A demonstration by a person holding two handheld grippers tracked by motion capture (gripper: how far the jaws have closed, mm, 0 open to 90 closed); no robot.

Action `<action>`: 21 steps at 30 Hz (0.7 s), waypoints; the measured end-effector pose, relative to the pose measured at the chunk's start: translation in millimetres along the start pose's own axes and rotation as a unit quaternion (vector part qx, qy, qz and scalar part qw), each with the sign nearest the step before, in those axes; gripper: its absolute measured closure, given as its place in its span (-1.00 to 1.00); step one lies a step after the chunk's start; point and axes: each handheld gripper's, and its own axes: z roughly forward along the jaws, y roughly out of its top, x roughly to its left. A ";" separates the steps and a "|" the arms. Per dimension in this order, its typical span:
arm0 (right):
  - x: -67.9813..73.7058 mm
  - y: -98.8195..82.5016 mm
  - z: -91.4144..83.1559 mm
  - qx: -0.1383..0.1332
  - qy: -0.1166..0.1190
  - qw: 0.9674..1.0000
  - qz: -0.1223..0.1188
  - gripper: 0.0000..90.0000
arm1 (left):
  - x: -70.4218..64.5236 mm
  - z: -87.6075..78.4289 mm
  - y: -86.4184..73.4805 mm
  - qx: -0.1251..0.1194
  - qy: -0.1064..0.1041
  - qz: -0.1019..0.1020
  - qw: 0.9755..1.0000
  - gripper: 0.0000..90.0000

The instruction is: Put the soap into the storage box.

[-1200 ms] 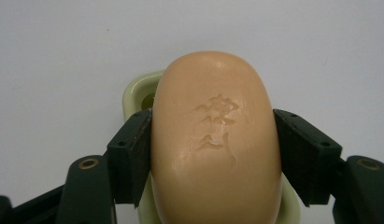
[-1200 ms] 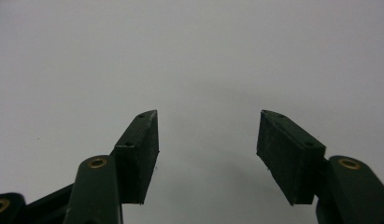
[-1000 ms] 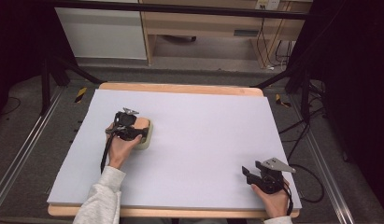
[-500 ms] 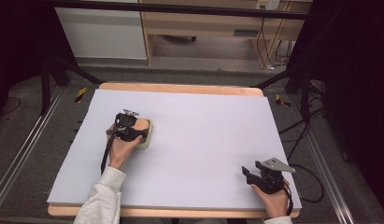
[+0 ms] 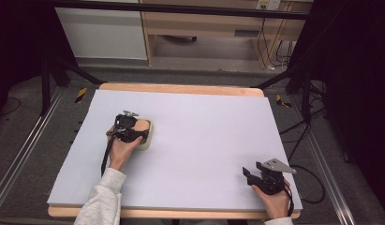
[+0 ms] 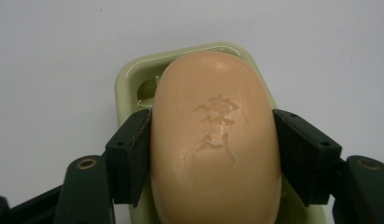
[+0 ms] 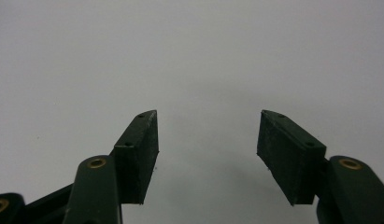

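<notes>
Currently we see the soap bar (image 6: 215,140) in the centre of the left gripper view, lying in a pale green soap dish (image 6: 129,81) on the white table sheet (image 6: 49,56). Its long axis runs from the bottom of that frame toward the top, with the rounded far end pointing up and the stamped face turned toward the camera. Our left gripper (image 6: 213,154) has its jaws pressed against the bar's two long sides, holding it across its short axis. In the high view the left gripper (image 5: 129,129) sits left of centre, over the dish. Our right gripper (image 5: 262,176) rests at the lower right of that frame, well apart from the soap, its jaws standing moderately wide over bare sheet.
</notes>
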 end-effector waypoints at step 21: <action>-0.4 -0.6 -2.0 -0.002 -0.003 1.000 0.004 -0.16 | -0.1 -35.9 -4.2 -0.047 -0.016 0.000 0.999 -0.51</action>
